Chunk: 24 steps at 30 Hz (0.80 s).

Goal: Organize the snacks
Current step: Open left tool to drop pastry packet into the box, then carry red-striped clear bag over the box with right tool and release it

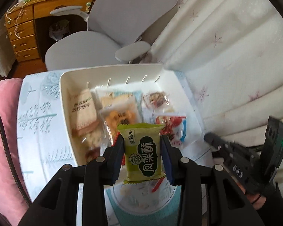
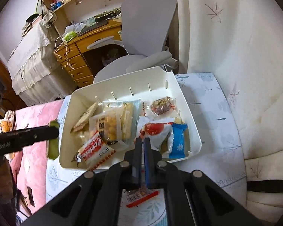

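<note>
Green wrapped snack (image 1: 143, 151), dark label

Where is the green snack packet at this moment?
In the left wrist view, the green snack packet is clamped upright in the left claw, above the near edge of the white bin of snacks.

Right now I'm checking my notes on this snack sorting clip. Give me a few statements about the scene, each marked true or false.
1. The left gripper holds a green snack packet. True.
2. The right gripper stands wide open. False: its jaws are shut, with a thin white and red wrapper hanging below them.
3. The white bin is empty. False: it holds many wrapped snacks.
4. A blue packet lies in the bin. True.
5. A grey chair stands behind the bin. True.
</note>
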Each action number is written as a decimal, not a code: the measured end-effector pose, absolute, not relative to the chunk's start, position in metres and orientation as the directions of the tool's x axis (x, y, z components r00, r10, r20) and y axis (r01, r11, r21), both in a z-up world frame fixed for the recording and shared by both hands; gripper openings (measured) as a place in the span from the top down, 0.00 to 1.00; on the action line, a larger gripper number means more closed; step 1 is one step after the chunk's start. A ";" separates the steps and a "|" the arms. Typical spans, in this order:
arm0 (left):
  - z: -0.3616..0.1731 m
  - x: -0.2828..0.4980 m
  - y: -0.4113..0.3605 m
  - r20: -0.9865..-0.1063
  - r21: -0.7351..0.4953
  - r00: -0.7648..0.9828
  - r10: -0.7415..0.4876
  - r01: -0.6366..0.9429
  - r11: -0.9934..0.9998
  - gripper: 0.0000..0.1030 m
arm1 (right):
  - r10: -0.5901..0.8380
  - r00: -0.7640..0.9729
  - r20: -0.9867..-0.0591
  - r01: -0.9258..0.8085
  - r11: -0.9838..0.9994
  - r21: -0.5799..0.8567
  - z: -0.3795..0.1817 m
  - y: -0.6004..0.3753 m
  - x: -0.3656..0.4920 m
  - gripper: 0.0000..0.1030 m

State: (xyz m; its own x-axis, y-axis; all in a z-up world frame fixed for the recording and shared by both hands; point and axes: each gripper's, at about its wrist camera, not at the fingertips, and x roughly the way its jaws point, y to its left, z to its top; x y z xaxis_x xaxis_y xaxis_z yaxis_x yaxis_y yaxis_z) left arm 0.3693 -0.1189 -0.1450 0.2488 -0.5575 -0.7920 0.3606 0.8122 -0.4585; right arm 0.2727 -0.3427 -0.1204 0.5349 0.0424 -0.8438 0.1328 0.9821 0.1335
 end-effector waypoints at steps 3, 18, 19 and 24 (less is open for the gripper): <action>-0.141 0.369 -0.118 -0.767 -0.454 0.295 -0.570 0.378 0.807 0.39 | 0.044 0.518 -0.854 0.147 0.979 0.140 -0.123 -0.341 0.270 0.98; -0.157 0.338 -0.091 -0.780 -0.443 0.310 -0.544 0.342 0.829 0.24 | 0.068 0.353 -0.933 0.193 0.970 0.144 -0.178 -0.320 0.258 0.82; -0.160 0.335 -0.086 -0.779 -0.451 0.306 -0.547 0.332 0.828 0.24 | 0.075 0.339 -0.938 0.189 0.971 0.146 -0.183 -0.317 0.259 0.78; -0.177 0.319 -0.064 -0.770 -0.492 0.299 -0.563 0.283 0.823 0.24 | 0.083 0.278 -0.957 0.207 0.968 0.144 -0.213 -0.308 0.260 0.61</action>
State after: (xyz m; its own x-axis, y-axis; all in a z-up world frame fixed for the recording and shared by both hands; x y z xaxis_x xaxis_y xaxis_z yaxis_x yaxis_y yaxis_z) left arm 0.3190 -0.0638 -0.1767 0.2985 -0.5632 -0.7705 0.2833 0.8232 -0.4920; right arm 0.2600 -0.3082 -0.2132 0.2776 0.0832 -0.9571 0.2071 0.9676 0.1442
